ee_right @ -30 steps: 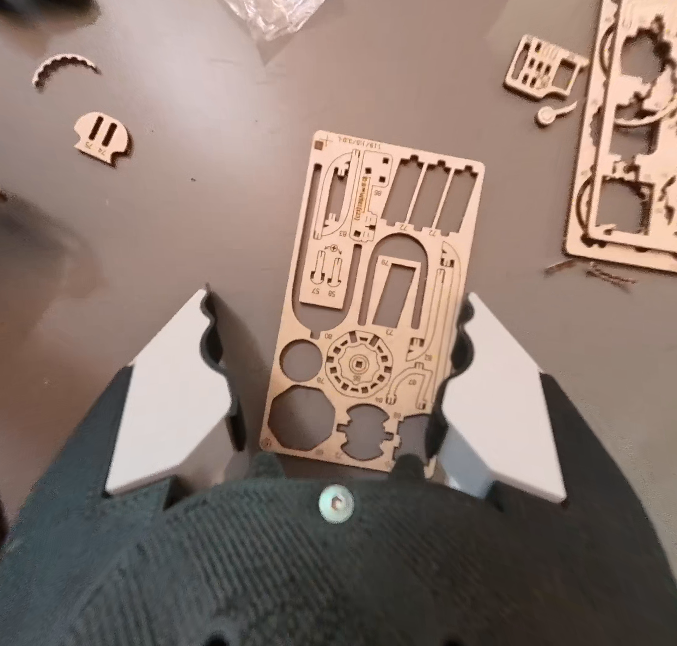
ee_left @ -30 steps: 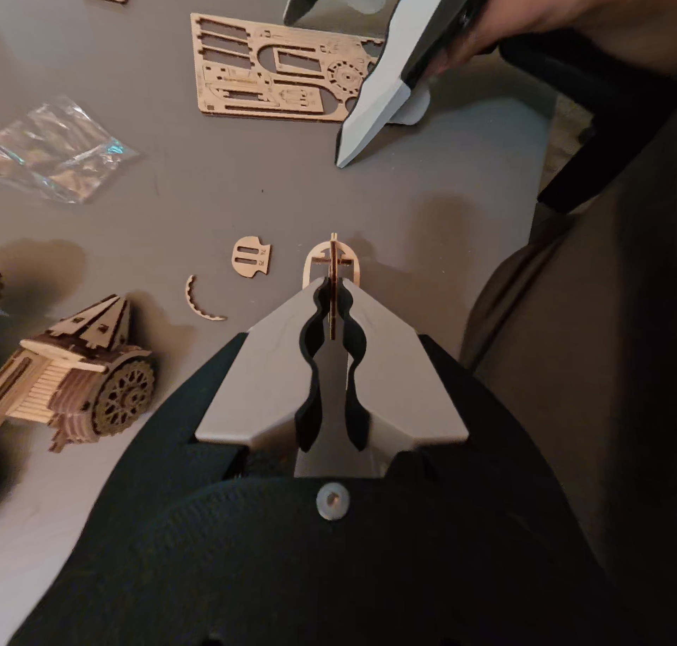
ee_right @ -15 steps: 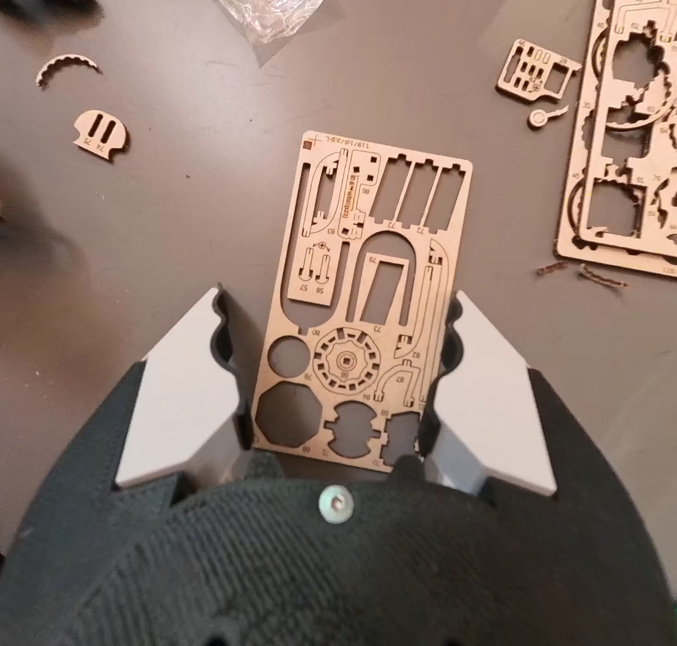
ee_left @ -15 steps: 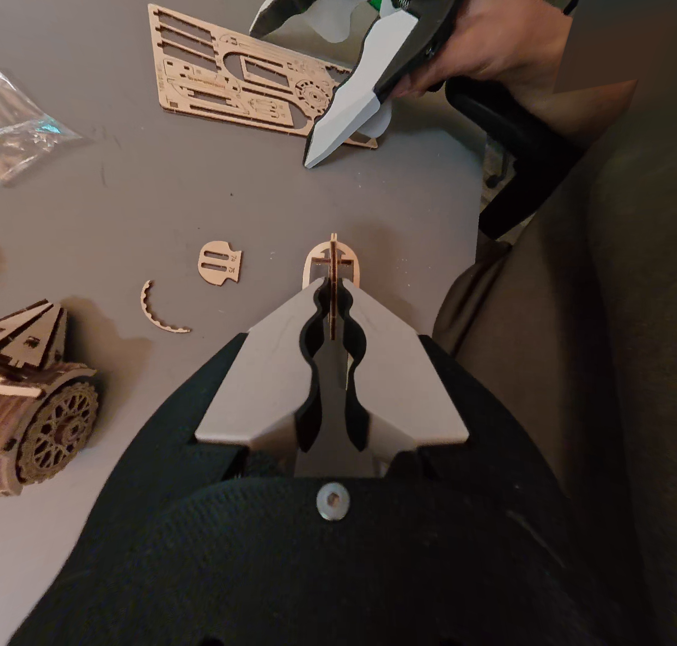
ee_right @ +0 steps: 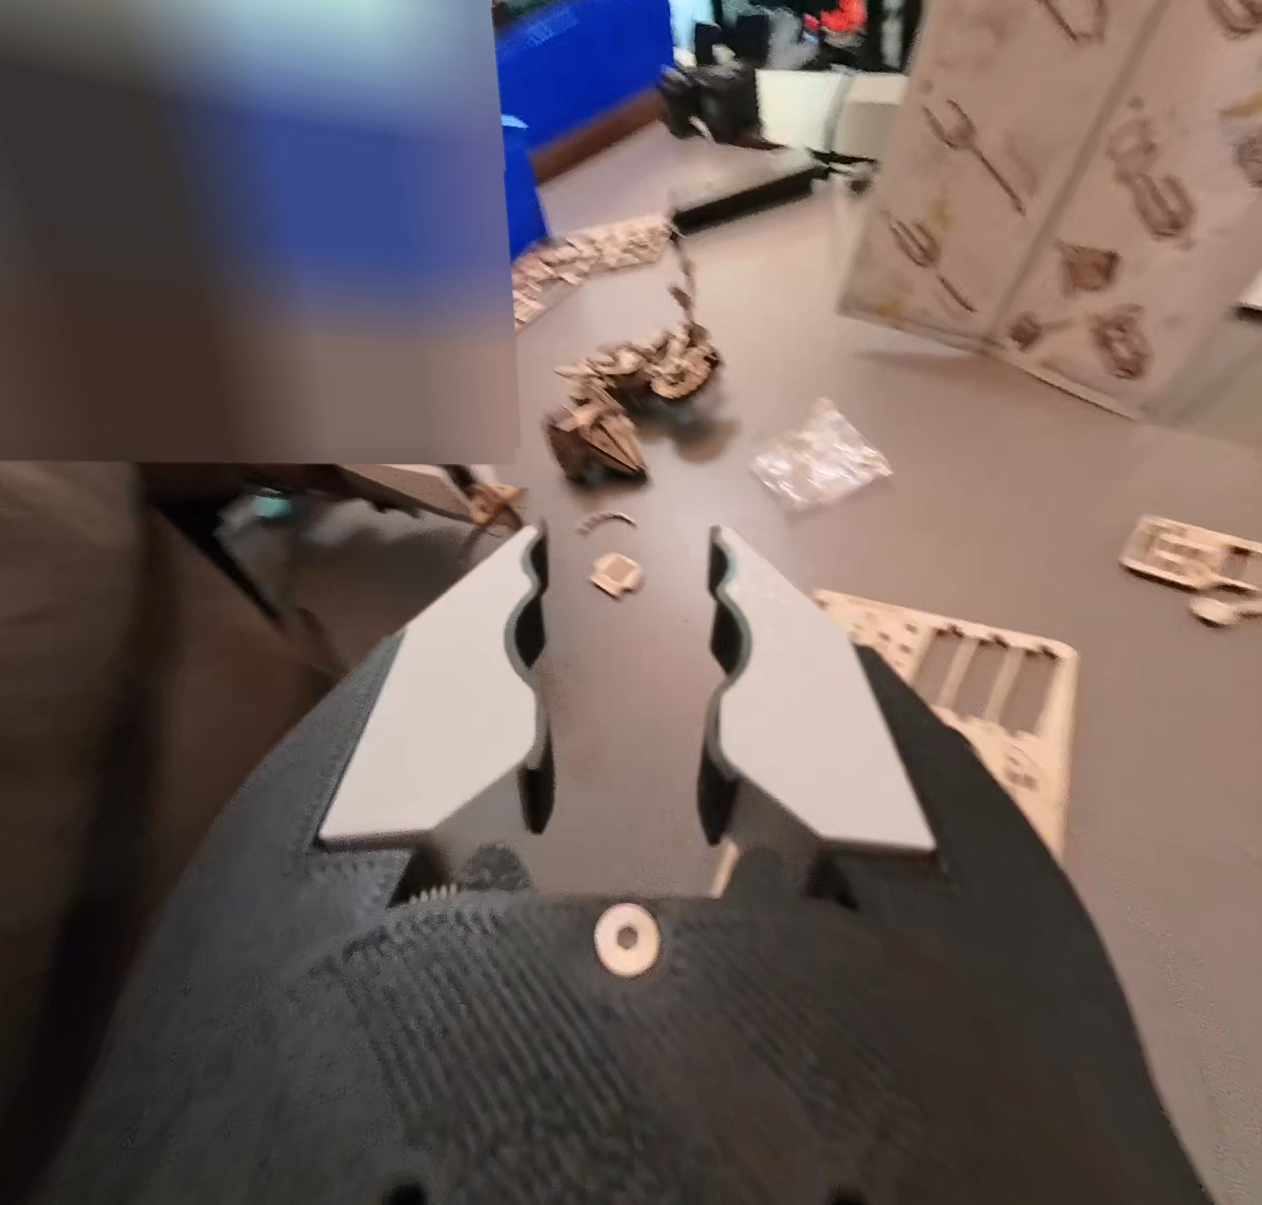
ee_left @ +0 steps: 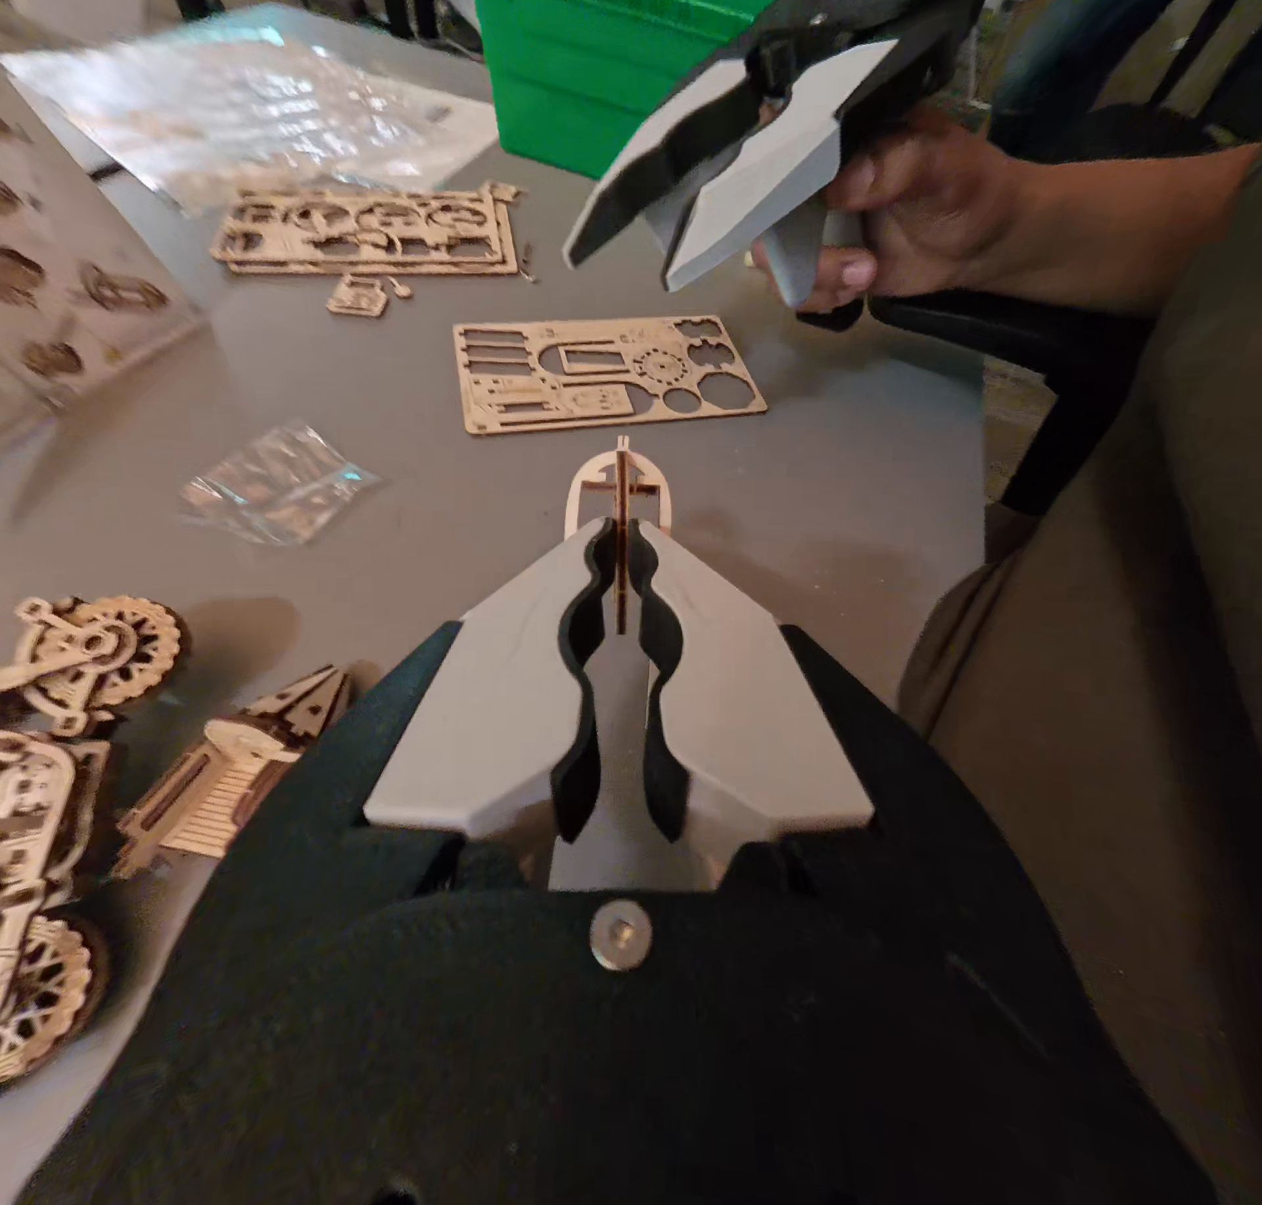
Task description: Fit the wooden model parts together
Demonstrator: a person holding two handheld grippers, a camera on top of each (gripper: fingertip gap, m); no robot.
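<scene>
We hold in our left gripper (ee_left: pixel 620 523), pinched edge-on at the fingertips, a small arched wooden part (ee_left: pixel 620 489) above the grey table (ee_left: pixel 853 489), while our right gripper (ee_right: pixel 627 544), fingers spread and empty, hangs over the punched parts sheet (ee_left: pixel 608 373).

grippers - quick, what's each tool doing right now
Left tool: shut on the small wooden part, held above the table.
Right tool: open, holding nothing.
</scene>
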